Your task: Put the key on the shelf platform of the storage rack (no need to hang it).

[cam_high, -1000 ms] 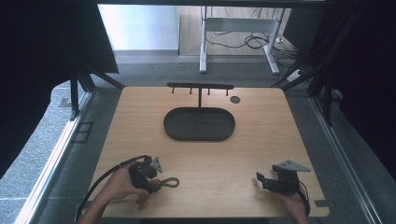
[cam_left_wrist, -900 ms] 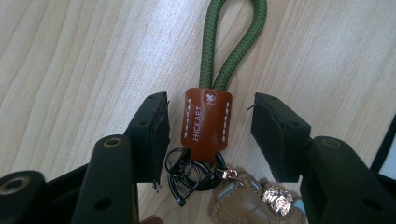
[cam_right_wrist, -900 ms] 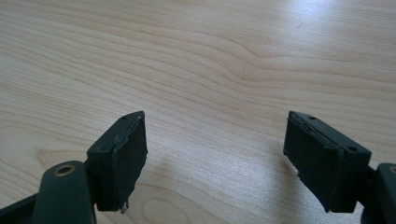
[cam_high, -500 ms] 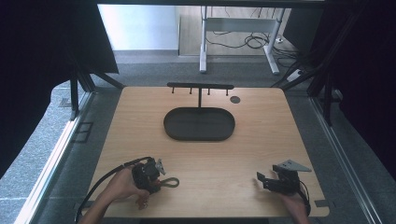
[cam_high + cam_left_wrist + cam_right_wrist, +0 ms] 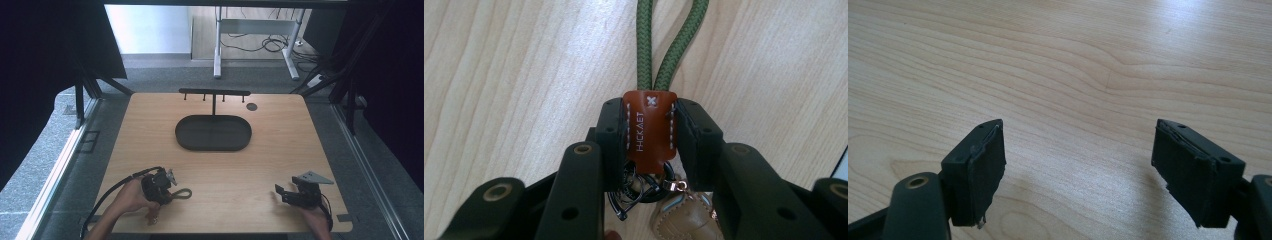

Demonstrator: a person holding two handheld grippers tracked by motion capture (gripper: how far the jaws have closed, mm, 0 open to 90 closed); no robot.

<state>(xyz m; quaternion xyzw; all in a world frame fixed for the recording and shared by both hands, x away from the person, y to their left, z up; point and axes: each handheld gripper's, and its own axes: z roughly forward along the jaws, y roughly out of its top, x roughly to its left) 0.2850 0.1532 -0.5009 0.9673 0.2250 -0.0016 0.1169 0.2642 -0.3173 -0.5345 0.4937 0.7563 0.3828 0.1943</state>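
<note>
Fingers of the left gripper (image 5: 651, 145) are pinching a brown leather tab (image 5: 650, 131) stitched in white and stamped with small lettering (the letters are too small to read with confidence). From the top of the tab a green cord loop (image 5: 664, 45) runs away across the wooden counter (image 5: 499, 75). Below the tab, between the fingers, hang a dark metal ring (image 5: 636, 187) and a tan leather piece (image 5: 684, 217) with a copper-coloured clasp.

In the high view the left gripper (image 5: 159, 186) lies at the near left of the counter (image 5: 280, 150), held by the person's left hand (image 5: 131, 197), its cable trailing off the near edge. The cord loop (image 5: 182, 193) rests flat on the wood just to the gripper's right.

At the near right, the right gripper (image 5: 295, 194) sits low over the counter, the grey three-cornered plate on its top. In its own view its fingers (image 5: 975, 170) are spread wide, with bare wood grain between them.

Farther back, at the middle of the counter, a dark oval tray (image 5: 213, 133) lies flat, with a black T-shaped rack (image 5: 214, 93) bearing small pegs standing just behind it. A small dark disc (image 5: 251, 106) is set in the wood to the rack's right.
</note>
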